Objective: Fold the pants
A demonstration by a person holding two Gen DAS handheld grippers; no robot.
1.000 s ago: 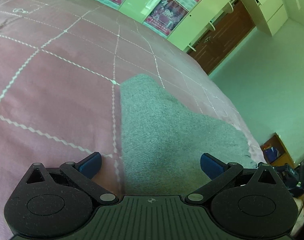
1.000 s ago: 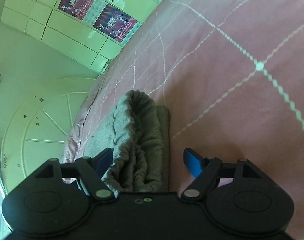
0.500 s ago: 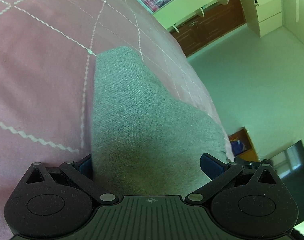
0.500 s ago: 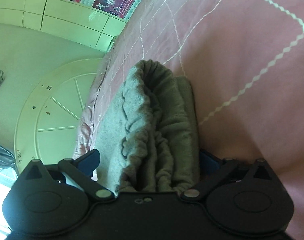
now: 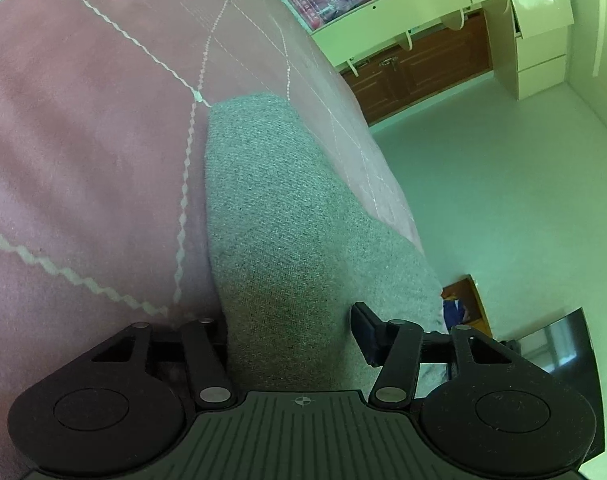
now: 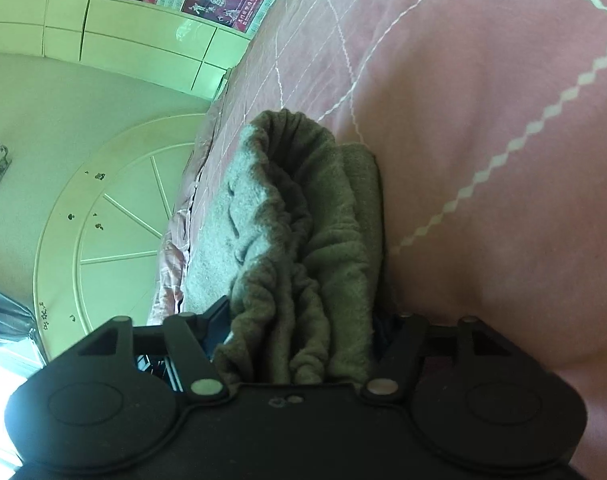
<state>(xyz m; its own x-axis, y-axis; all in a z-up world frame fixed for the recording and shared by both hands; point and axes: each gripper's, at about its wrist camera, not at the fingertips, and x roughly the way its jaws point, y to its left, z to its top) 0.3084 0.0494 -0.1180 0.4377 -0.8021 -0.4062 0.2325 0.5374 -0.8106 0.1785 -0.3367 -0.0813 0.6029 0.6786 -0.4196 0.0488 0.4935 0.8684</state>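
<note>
Left gripper (image 5: 293, 336): jaws pinching the flat edge of the grey pants (image 5: 287, 216), which run from 6 toward 12 o'clock across the pink bedspread (image 5: 83, 140), near the bed edge at 3 o'clock.

Right gripper (image 6: 299, 332): jaws pressed onto the bunched waistband end of the pants (image 6: 303, 220), several layers stacked.

My read: fold-over lift is the step. Lift both ends level, keep fabric taut between grippers, confirm all layers caught on the right before carrying over. Avoid dragging the bedspread.
</note>
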